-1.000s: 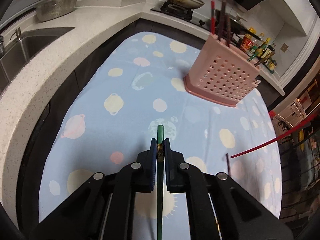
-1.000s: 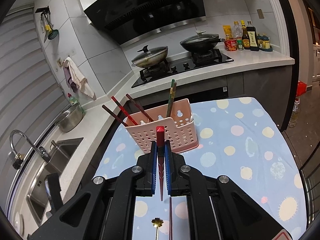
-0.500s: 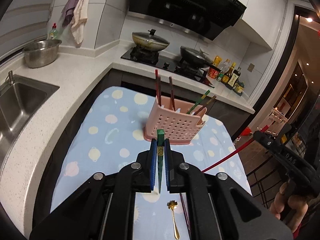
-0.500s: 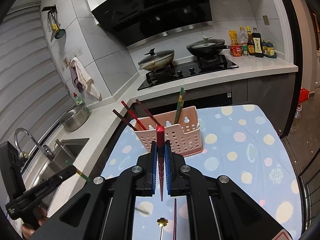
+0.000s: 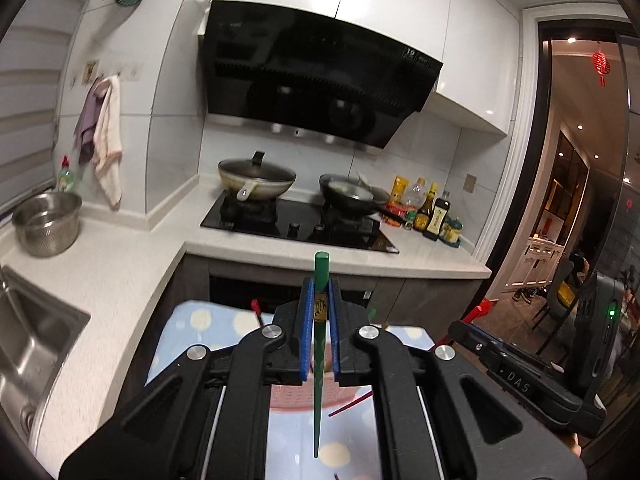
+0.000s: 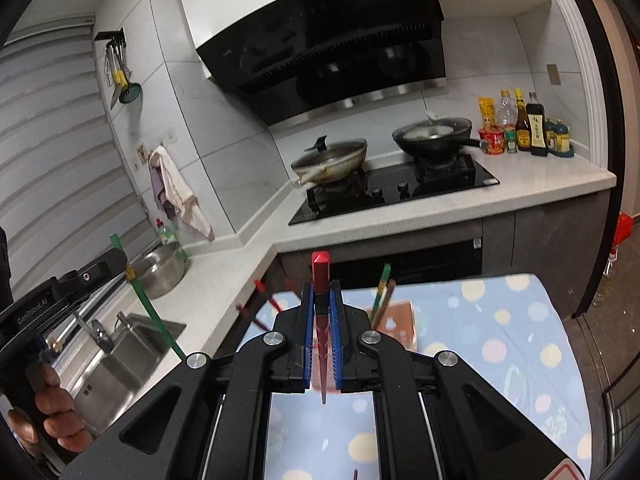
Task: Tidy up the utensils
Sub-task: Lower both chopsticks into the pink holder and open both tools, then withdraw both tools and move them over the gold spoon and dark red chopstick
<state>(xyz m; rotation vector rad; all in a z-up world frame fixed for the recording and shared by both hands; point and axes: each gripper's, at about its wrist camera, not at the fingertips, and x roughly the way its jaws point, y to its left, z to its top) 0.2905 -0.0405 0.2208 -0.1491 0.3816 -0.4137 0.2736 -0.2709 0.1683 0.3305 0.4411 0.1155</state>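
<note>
My left gripper (image 5: pixel 319 286) is shut on a green chopstick (image 5: pixel 320 344) held upright, thick end up. My right gripper (image 6: pixel 321 290) is shut on a red chopstick (image 6: pixel 321 320), also upright. The pink perforated utensil holder (image 6: pixel 396 326) stands on the spotted blue cloth (image 6: pixel 520 340) just beyond both grippers, mostly hidden behind the fingers; in the left wrist view only its lower part (image 5: pixel 288 398) shows. Red and green chopsticks (image 6: pixel 382 292) stick out of it. The left gripper with its green chopstick (image 6: pixel 150 304) shows at left in the right wrist view.
A white counter (image 5: pixel 120 264) with a sink (image 5: pixel 28 340) and a steel colander (image 5: pixel 47 222) lies to the left. A black hob (image 5: pixel 296 220) with two pans and sauce bottles (image 5: pixel 434 212) stands behind. A doorway (image 5: pixel 580 220) opens at right.
Both grippers have tilted up and come closer to the holder, so it now sits low behind the fingers. The left gripper swung most, from looking down at the cloth to facing the hob.
</note>
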